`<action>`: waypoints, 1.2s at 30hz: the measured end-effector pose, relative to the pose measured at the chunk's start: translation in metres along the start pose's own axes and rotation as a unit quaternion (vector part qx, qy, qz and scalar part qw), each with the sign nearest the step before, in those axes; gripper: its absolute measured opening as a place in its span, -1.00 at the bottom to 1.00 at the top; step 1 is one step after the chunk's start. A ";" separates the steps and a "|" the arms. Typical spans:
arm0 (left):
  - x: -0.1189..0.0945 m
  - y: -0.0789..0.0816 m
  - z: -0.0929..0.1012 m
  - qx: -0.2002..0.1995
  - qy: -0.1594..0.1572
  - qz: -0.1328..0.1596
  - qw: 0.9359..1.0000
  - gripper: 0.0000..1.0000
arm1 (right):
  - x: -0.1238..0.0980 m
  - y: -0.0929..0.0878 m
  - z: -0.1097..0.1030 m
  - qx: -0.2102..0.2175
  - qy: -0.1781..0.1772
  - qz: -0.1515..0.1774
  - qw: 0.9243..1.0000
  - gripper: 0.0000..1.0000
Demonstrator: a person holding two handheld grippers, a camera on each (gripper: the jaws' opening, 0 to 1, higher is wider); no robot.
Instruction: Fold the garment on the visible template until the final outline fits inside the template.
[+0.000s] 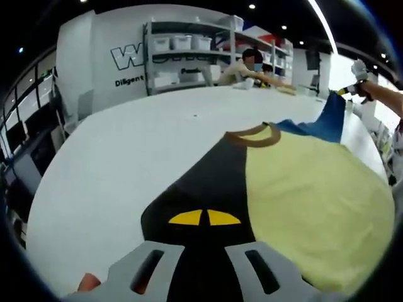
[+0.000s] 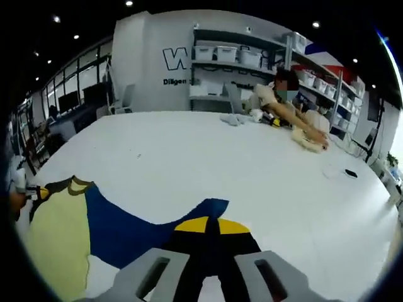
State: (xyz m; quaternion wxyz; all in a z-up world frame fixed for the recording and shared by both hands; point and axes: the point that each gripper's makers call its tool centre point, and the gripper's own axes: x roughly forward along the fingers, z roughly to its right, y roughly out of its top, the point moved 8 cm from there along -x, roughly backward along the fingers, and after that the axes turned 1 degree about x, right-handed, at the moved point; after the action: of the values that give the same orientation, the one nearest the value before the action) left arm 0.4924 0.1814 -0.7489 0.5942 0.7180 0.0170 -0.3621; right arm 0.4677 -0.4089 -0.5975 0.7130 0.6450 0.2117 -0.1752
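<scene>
1. White worktop [image 1: 126, 163] runs back to shelving [image 2: 239, 56] with bins; a person [image 2: 283, 104] works at its far end.
2. Garment [image 1: 302, 189], a yellow, black and blue shirt, lies spread on the worktop; no template outline is discernible.
3. Left tool [image 1: 204, 267] pinches the black part of the garment.
4. Right tool [image 2: 211, 274] grips its blue-black edge, lifted.
5. Step in hand, judged: carrying an edge over for a fold; next, lay it flat and even.

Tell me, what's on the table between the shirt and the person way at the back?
Just bare white table. In the left gripper view, nothing lies between the shirt and the person at the far edge.
</scene>
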 end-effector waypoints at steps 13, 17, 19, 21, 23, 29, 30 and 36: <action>0.004 -0.004 -0.007 -0.025 0.001 0.012 1.000 -1.00 | -0.012 0.070 -0.111 -0.090 0.087 0.045 0.991 -1.00; 0.005 -0.005 -0.009 -0.033 0.001 0.016 0.999 -1.00 | -0.009 0.079 -0.146 -0.109 0.119 0.050 0.986 -1.00; 0.005 -0.005 -0.008 -0.036 0.002 0.018 0.999 -1.00 | -0.007 0.083 -0.161 -0.106 0.133 0.054 0.984 -1.00; 0.005 -0.006 -0.009 -0.039 0.002 0.019 0.999 -1.00 | -0.003 0.086 -0.174 -0.110 0.145 0.055 0.982 -1.00; 0.005 -0.006 -0.010 -0.042 0.001 0.020 0.999 -1.00 | 0.000 0.087 -0.185 -0.113 0.155 0.055 0.980 -1.00; 0.006 -0.006 -0.010 -0.048 0.002 0.025 0.999 -1.00 | 0.006 0.092 -0.218 -0.119 0.187 0.056 0.974 -1.00; 0.006 -0.007 -0.010 -0.049 0.002 0.025 0.998 -1.00 | 0.008 0.093 -0.225 -0.120 0.192 0.056 0.972 -1.00; 0.007 -0.007 -0.010 -0.054 0.000 0.027 0.998 -1.00 | 0.015 0.093 -0.260 -0.127 0.224 0.051 0.965 -1.00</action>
State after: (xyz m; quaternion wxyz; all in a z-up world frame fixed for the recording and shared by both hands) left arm 0.4994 0.1895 -0.7577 0.6419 0.6849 0.0171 -0.3443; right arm 0.5095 -0.1407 -0.5472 0.7311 0.5821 0.3539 0.0386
